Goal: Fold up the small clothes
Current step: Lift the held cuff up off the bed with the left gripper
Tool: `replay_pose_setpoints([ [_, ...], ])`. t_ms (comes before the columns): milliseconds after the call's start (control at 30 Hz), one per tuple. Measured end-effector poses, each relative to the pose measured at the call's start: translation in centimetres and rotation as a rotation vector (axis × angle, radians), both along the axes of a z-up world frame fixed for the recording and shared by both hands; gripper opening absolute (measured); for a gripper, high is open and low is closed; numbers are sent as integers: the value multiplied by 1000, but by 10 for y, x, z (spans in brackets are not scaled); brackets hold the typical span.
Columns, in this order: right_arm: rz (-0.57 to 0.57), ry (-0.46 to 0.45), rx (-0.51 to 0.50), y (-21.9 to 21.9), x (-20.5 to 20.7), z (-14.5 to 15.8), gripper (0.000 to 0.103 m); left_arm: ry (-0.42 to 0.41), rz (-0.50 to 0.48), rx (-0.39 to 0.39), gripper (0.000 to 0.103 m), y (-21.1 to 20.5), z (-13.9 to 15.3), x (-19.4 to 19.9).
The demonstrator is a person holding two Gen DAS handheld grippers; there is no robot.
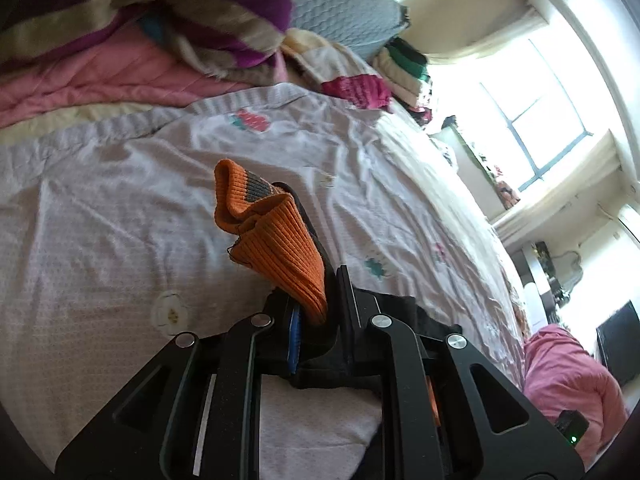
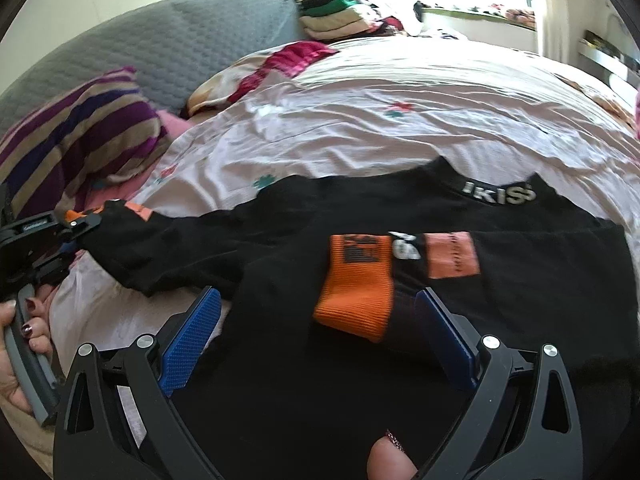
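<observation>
A black top (image 2: 360, 216) with orange cuffs lies spread across a pale flowered sheet (image 2: 400, 92) on a bed, its collar, lettered in white, toward the far side. One sleeve is folded in over the body, so that its orange cuff (image 2: 354, 288) rests on the black cloth near the middle. The other sleeve stretches out to the left of the right wrist view, where the left gripper (image 2: 76, 222) has its end.

In the left wrist view the left gripper (image 1: 320, 304) is pressed together on that sleeve end: the ribbed orange cuff (image 1: 276, 236) sticks up out of the jaws, with black cloth bunched around and under the fingers. The cuff is lifted clear of the sheet (image 1: 120, 208).

The right gripper (image 2: 316, 336) is spread wide, its blue pads (image 2: 192, 336) standing to either side of the folded-in cuff and touching nothing that can be seen. A fingertip (image 2: 390, 460) shows at the bottom edge, and a hand (image 2: 24, 344) grips the left tool's handle.

A striped blanket (image 2: 80, 144), a grey pad (image 2: 160, 40) and a stack of folded clothes (image 2: 336, 16) lie beyond, below a bright window (image 1: 532, 112).
</observation>
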State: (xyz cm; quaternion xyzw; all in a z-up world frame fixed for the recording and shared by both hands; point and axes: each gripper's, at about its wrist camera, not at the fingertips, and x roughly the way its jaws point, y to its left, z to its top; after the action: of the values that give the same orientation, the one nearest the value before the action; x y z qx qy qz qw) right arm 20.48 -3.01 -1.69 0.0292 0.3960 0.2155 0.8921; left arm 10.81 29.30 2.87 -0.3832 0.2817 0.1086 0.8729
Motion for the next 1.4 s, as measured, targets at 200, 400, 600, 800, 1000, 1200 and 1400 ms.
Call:
replay_pose_setpoints([
  [200, -93, -23, -37, -27, 0, 3, 97, -57, -91, 26, 9, -32, 14, 12],
  [400, -141, -29, -29, -51, -2, 3, 97, -82, -198, 18, 9, -62, 18, 25],
  [600, -189, -22, 15, -74, -9, 3, 97, -97, -277, 24, 7, -87, 19, 35],
  [800, -240, -20, 32, -96, -18, 3, 97, -109, -336, 36, 5, -110, 23, 39],
  [1000, -304, -15, 50, -123, -26, 4, 97, -109, -400, 54, 5, -135, 23, 41],
  [1200, -387, -2, 65, -150, -31, 3, 97, -110, -470, 70, 5, -162, 24, 40],
  [1400, -453, 5, 77, -175, -38, 2, 97, -93, -544, 93, 5, -190, 18, 41],
])
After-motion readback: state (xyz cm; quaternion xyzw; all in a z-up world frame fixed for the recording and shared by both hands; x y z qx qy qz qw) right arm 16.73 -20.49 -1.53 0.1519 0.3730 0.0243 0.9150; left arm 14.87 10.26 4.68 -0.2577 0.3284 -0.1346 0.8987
